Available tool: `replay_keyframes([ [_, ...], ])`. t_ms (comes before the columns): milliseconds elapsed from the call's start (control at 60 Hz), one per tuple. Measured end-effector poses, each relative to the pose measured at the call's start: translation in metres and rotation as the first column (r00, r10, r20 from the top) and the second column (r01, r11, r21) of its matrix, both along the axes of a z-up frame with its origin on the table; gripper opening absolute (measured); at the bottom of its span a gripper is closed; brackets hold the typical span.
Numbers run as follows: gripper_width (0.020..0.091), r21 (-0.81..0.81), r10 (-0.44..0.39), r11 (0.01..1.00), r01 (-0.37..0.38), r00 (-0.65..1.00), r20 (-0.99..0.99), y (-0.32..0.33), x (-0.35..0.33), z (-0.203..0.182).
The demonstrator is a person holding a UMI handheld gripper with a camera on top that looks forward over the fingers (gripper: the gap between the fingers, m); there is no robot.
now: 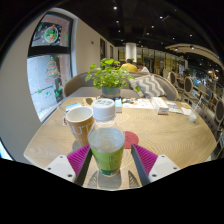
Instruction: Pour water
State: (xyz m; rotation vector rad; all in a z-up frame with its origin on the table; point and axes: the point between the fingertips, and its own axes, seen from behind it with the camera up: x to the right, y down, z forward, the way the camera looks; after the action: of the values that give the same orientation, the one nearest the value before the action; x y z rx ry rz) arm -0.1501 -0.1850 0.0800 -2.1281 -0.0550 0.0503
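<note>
A clear plastic bottle with a green label and a white cap stands upright on the wooden table. It is between my gripper's two fingers, whose magenta pads flank it with a narrow gap showing at each side. The gripper is open and the bottle rests on the table. Just left of the bottle and slightly beyond it stands a cream cup. A pink coaster lies to the bottle's right.
A potted green plant stands at the table's far side, with a small box and papers near it. Chairs and other café tables fill the room beyond.
</note>
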Motion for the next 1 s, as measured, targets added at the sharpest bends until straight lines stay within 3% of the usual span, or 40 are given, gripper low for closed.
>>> replay_keyframes([
  [133,0.0555,0.022,0.000,1.000,0.001,0.999,-0.048,0.021,-0.011,-0.013],
  [400,0.0401,0.045,-0.028,0.999,0.027,0.999,0.018,0.026,-0.003,-0.007],
  [583,0.0399,0.046,-0.070,0.997,0.063,0.983,0.168,0.035,0.035,0.030],
  [733,0.0399,0.068,-0.076,0.996,0.051,0.888,0.454,0.066,0.086,0.079],
  [1000,0.0398,0.016,0.033,0.992,-0.128,0.373,0.927,0.129,0.101,0.139],
])
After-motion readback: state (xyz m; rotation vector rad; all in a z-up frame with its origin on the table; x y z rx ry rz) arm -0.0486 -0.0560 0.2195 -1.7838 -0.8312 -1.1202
